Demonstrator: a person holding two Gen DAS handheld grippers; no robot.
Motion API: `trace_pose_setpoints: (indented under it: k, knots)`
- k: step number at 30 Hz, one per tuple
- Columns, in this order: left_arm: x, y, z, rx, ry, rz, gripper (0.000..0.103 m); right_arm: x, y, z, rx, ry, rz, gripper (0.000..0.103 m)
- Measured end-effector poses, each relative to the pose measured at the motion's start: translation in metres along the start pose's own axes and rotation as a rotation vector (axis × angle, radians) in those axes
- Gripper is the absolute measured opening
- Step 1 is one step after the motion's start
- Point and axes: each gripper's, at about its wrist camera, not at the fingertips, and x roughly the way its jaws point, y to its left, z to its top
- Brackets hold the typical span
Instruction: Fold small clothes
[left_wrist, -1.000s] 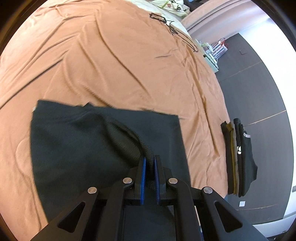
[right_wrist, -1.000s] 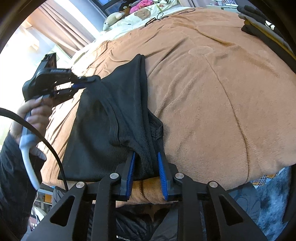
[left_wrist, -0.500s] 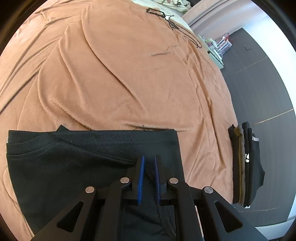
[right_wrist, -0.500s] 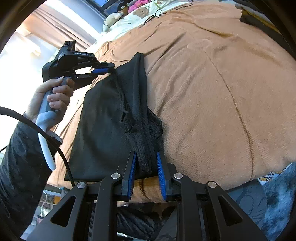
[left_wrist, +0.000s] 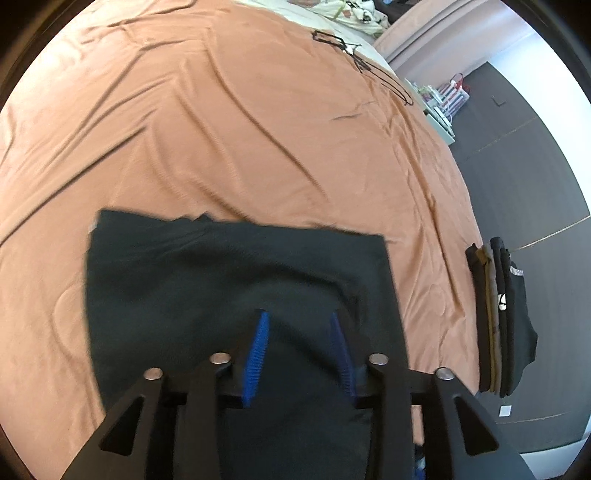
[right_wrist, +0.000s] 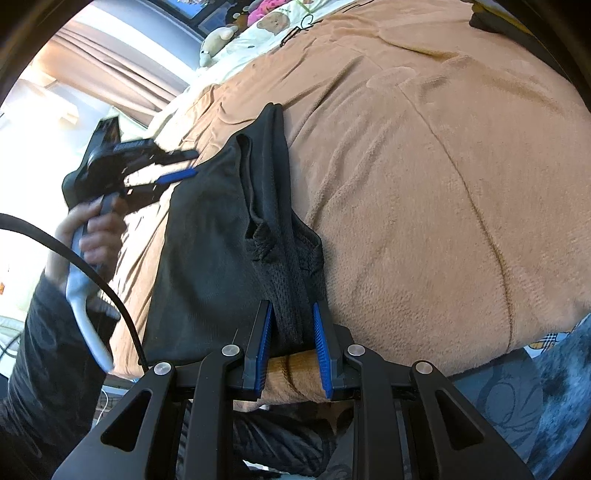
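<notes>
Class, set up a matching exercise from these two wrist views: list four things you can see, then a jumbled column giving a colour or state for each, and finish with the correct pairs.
Things:
1. black garment
2. blanket
3. left gripper
4. right gripper

States:
A. orange-brown, spread over the bed
B. fingers apart and opening, nothing pressed
C. dark mesh cloth, partly folded
D. fingers shut on cloth

Pairs: 1-C, 2-A, 3-B, 4-D
</notes>
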Motion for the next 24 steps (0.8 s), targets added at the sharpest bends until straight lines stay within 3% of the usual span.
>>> trace_pose_setpoints:
  k: [15, 19, 24]
  knots:
    - [-0.047, 0.074, -0.073, -0.101, -0.028, 0.012, 0.047, 0.006, 0.009, 0.003, 0.016, -0.011, -0.047, 0.02]
    - [-0.062, 0.085, -0.098, -0.122, -0.047, 0.018, 0.047, 0.007, 0.014, 0.006, -0.012, -0.019, -0.054, 0.037]
    - [-0.068, 0.091, -0.126, -0.137, -0.034, -0.003, 0.047, 0.01, 0.016, 0.005, -0.02, -0.026, -0.071, 0.038]
